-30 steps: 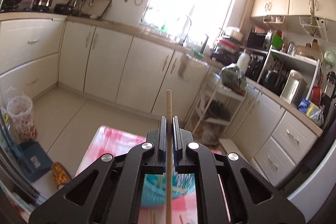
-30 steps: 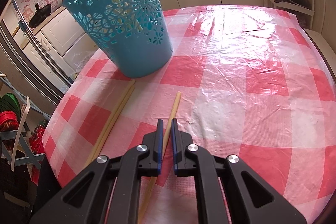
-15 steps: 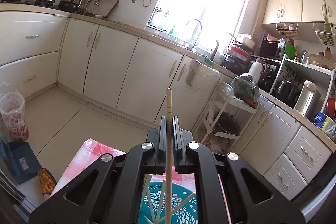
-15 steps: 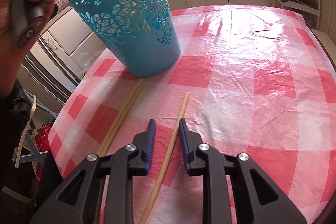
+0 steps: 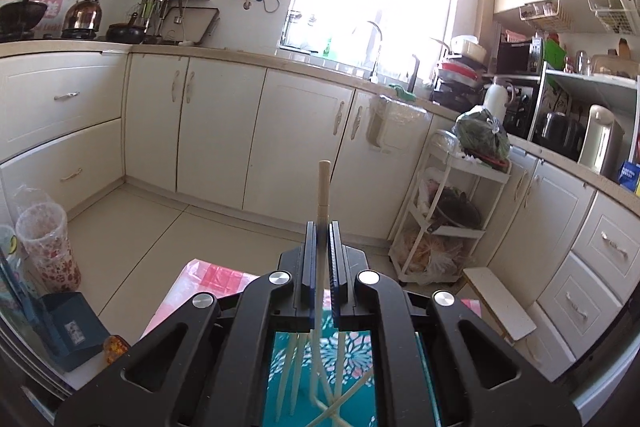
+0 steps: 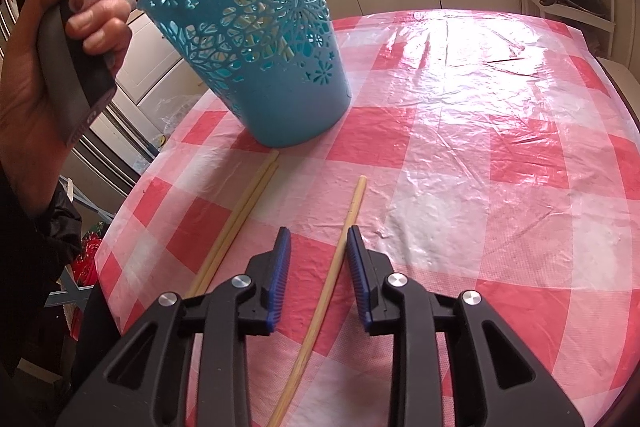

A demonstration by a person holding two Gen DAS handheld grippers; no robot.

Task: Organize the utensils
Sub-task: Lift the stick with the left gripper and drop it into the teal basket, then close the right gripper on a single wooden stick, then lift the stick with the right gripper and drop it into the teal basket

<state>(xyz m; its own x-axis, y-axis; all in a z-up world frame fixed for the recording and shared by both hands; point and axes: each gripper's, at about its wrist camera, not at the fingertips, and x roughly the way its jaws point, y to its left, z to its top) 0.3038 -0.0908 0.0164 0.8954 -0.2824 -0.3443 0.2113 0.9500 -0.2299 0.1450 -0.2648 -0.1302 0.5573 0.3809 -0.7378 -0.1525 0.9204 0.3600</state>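
Left wrist view
Your left gripper (image 5: pixel 321 227): jaws together, clamped on a chopstick (image 5: pixel 323 187).
Held chopstick: runs straight up between the blue pads, blunt end poking out past the fingertips, lower part passing down over the basket.
Basket (image 5: pixel 356 387): teal, directly under your gripper; only its inside shows through the frame.
Basket contents: several chopsticks (image 5: pixel 288 375) already inside, some upright, a couple leaning crosswise.
Table (image 5: pixel 216 275): only the far edge of the pink checked cloth shows beyond the gripper.
Background: cream cabinets, sink under a bright window, white trolley (image 5: pixel 448 211) with bags on the right.

Right wrist view
Your right gripper (image 6: pixel 318 233): jaws apart and opening, pads not pressing on anything.
Single chopstick (image 6: pixel 340 251): flat on the cloth, lying between the two fingers, closer to the right pad; I can't tell if it brushes that pad.
Pair of chopsticks (image 6: pixel 240 219): flat on the cloth, side by side and touching, left of your gripper, far ends just short of the basket base.
Basket here (image 6: pixel 260 39): blue with cut-out flower holes, standing on the cloth at the far left of the table.
Your left hand (image 6: pixel 52 39): wrapped round the grey handle of the other gripper, up beside the basket rim.
Cloth (image 6: pixel 480 147): pink and white checks, shiny plastic, wrinkled.
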